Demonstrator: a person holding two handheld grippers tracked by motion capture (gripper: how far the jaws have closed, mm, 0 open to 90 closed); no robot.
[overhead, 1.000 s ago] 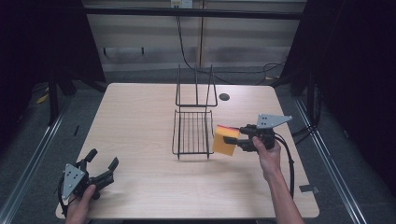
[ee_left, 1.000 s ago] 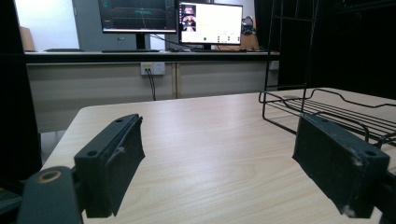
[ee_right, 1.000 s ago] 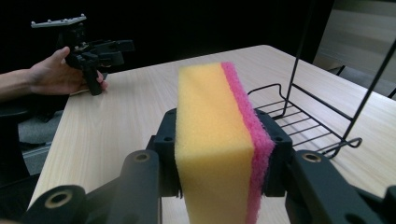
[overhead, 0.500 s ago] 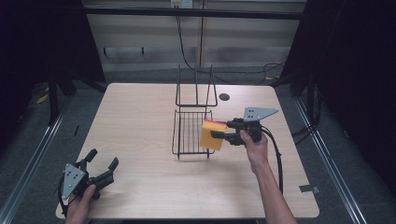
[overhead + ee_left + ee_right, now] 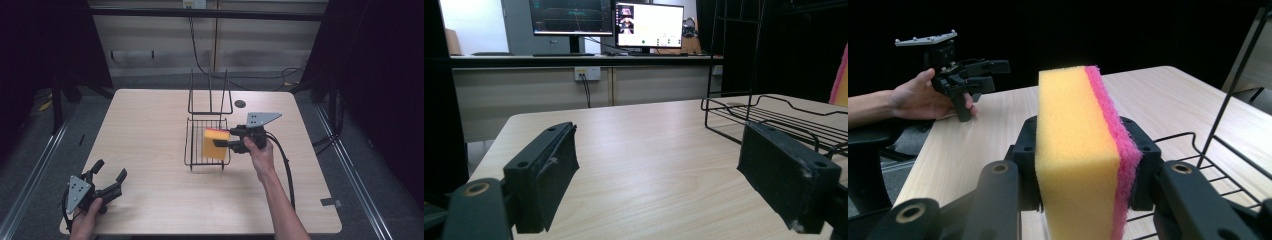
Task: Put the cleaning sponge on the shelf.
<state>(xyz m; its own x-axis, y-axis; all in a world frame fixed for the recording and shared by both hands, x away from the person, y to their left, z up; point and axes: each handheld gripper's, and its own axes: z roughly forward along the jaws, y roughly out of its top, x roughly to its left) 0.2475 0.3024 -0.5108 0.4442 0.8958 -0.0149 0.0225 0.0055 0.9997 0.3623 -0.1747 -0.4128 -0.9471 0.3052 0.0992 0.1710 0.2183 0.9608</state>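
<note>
My right gripper point(image 5: 220, 144) is shut on a yellow sponge with a pink scouring side point(image 5: 215, 144), holding it upright just above the flat bed of a black wire rack point(image 5: 196, 150). In the right gripper view the sponge point(image 5: 1083, 150) stands pinched between both pads, with the rack's wires point(image 5: 1220, 165) below and to the right. My left gripper point(image 5: 107, 176) rests low near the table's front left corner, jaws wide apart with nothing between them; in the left gripper view its pads point(image 5: 544, 175) frame bare tabletop.
The rack has a tall wire back point(image 5: 210, 95) at its far side. The wooden table point(image 5: 145, 125) has a dark round hole point(image 5: 240, 104) behind the rack and a grey tag point(image 5: 331, 203) at the front right. Monitors point(image 5: 649, 25) stand on a far desk.
My right gripper has carried the sponge leftward, from beside the rack's right edge to over the rack's bed. The left gripper has stayed put.
</note>
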